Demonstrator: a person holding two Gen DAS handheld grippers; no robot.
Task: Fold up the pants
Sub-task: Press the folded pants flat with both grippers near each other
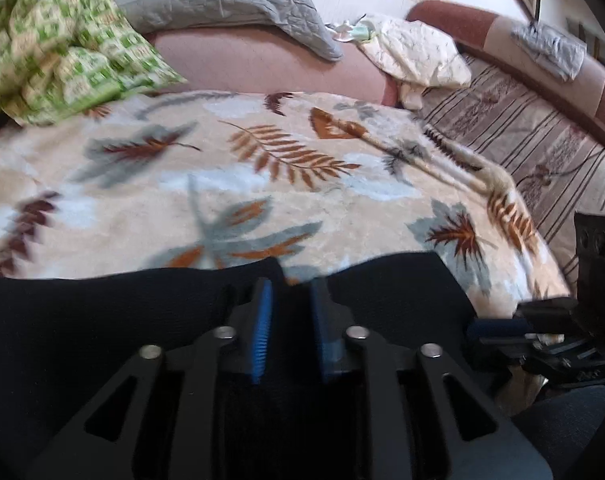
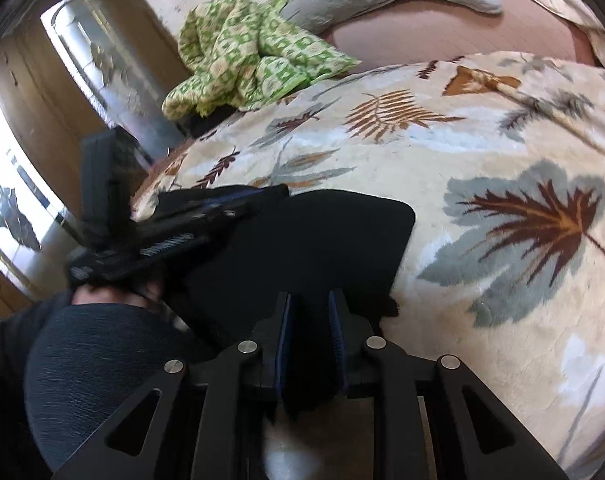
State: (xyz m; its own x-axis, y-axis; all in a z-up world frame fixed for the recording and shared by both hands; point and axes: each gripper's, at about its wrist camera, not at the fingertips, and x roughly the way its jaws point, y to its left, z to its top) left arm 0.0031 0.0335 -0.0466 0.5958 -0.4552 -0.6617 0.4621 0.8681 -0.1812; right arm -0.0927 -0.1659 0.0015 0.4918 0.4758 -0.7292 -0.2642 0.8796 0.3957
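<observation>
Right at the near edge of the bed, both tools are down over the black pants (image 1: 102, 320). The left gripper (image 1: 290, 300) has its blue pads (image 1: 262, 320) a little apart; dark cloth lies under and around them, and blanket shows in the gap at the tips, so I read no pinch there: parted, not clamped. The right gripper (image 2: 310, 312) stands just as narrowly parted with black fabric running up between its pads, though whether they actually press on it I can't tell.

The pants lie flat along that near edge on the leaf-print blanket (image 1: 262, 184), looking already doubled over, with a rounded corner (image 2: 398, 216) toward the middle of the bed. Their long axis seems to run side to side along the near edge, from one gripper across to the other; which end is the waist I can't say.

The risk, as I see it: if one side bites and the other doesn't, a lift would drag the cloth crooked and undo the fold. The plush blanket could also get caught in the pads along with the pants.

Farther back, a green checked cloth (image 2: 246, 56) sits bunched at the far left corner, with a grey pillow (image 1: 222, 4) behind it, both well clear.
</observation>
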